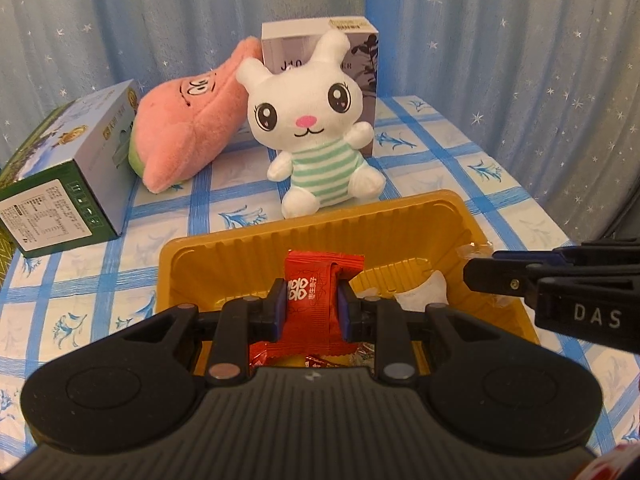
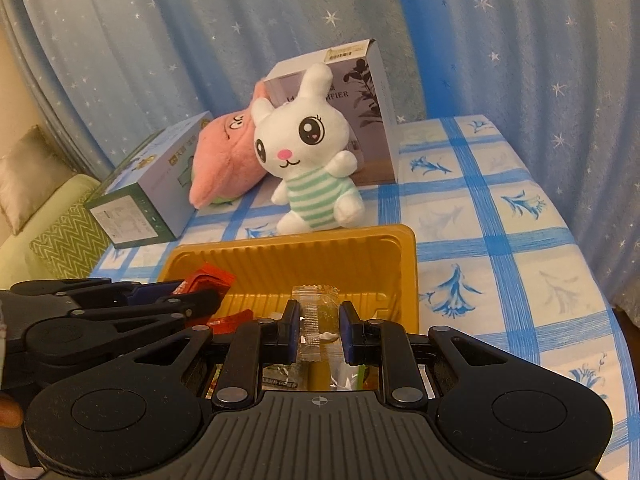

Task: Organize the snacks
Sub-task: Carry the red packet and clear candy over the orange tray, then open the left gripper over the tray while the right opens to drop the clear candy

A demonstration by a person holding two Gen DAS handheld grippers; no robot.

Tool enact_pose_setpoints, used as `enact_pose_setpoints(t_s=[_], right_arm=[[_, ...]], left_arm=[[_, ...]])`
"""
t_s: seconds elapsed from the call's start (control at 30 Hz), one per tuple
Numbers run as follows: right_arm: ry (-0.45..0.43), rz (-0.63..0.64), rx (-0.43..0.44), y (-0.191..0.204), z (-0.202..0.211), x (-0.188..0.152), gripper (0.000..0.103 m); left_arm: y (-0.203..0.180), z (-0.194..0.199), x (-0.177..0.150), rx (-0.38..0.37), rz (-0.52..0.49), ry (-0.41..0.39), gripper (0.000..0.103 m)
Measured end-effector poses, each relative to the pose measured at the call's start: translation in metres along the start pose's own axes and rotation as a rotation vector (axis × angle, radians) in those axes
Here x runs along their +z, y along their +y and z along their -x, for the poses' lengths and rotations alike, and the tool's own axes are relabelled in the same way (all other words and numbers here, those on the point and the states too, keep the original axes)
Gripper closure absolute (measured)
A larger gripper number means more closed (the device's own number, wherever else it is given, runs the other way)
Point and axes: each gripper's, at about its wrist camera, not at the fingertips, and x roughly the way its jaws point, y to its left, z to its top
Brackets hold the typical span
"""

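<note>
A yellow plastic tray (image 1: pixel 312 232) stands on the blue-checked tablecloth, with several wrapped snacks lying in its near part. My left gripper (image 1: pixel 312 308) is shut on a red candy packet (image 1: pixel 316 300) and holds it over the tray's inside. In the right wrist view my right gripper (image 2: pixel 320 330) is shut on a clear-wrapped candy (image 2: pixel 316 318), also above the tray (image 2: pixel 408 264). The right gripper (image 1: pixel 476 276) enters the left view from the right edge. The left gripper (image 2: pixel 200 300) with its red packet (image 2: pixel 208 278) shows at the left of the right view.
Behind the tray sit a white plush rabbit (image 1: pixel 316 136), a pink plush toy (image 1: pixel 188 120) and an upright grey box (image 1: pixel 360 64). A green and white carton (image 1: pixel 72 168) lies at the left. Blue starred curtains hang behind. A green sofa (image 2: pixel 48 232) is at far left.
</note>
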Motion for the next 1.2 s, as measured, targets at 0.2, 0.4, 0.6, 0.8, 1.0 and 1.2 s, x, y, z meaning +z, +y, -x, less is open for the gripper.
enact_pose_setpoints(t_s=[0.2, 0.4, 0.6, 0.8, 1.0, 1.2], right_arm=[[-0.001, -0.004, -0.005, -0.002, -0.002, 0.001, 0.082], [-0.003, -0.011, -0.010, -0.007, -0.002, 0.001, 0.082], [-0.003, -0.010, -0.008, -0.008, -0.001, 0.001, 0.082], [-0.004, -0.007, -0.005, -0.009, -0.001, 0.002, 0.082], [-0.001, -0.004, 0.002, -0.009, -0.005, 0.003, 0.082], [0.011, 0.002, 0.000, -0.008, -0.020, 0.004, 0.082]], left_arm=[[-0.003, -0.011, 0.002, -0.001, -0.007, 0.018, 0.079], [-0.005, -0.018, 0.004, -0.003, -0.002, 0.031, 0.078], [-0.002, -0.018, 0.002, 0.003, 0.008, 0.036, 0.073], [0.010, -0.012, -0.004, 0.016, 0.030, 0.037, 0.073], [0.025, -0.007, -0.009, 0.033, 0.055, 0.037, 0.073], [0.034, -0.004, -0.012, 0.040, 0.069, 0.038, 0.073]])
